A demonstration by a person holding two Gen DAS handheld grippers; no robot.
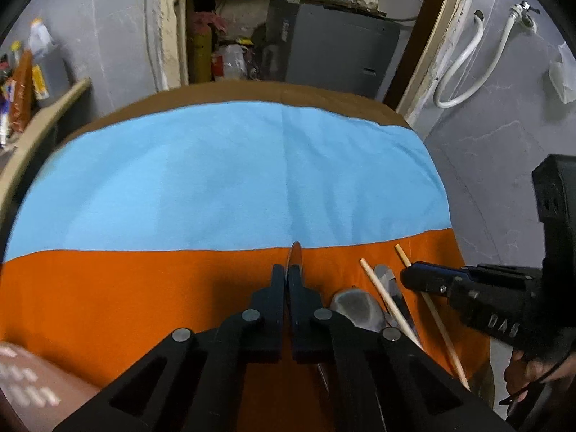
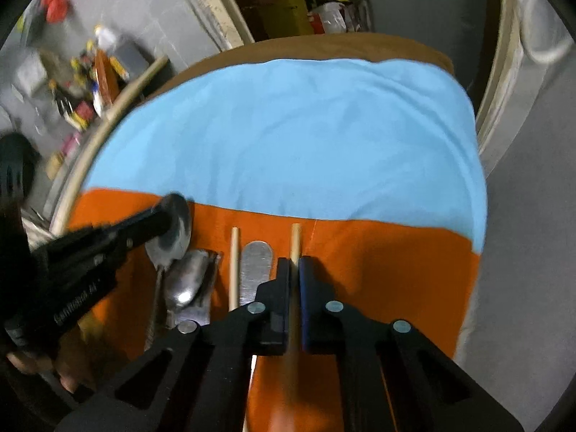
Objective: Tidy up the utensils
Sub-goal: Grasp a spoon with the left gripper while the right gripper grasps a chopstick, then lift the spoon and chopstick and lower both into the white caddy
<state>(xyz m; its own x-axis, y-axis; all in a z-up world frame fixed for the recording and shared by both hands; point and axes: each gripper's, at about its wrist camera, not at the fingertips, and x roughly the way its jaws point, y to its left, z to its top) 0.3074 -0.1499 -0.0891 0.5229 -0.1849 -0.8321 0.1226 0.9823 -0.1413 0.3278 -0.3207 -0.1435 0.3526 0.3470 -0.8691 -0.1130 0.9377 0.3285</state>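
Faint raised letters show on the right gripper (image 1: 408, 275) body, seemingly "DAS". The left gripper (image 2: 169, 212) carries white print, too blurred to read.

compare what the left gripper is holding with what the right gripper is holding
The left gripper is shut on a shiny metal spoon by its bowl, while the right gripper is shut on a pale wooden chopstick. The spoon is broad and rounded; the chopstick is thin and straight. Both sit over the orange cloth, clamped by closed jaws.
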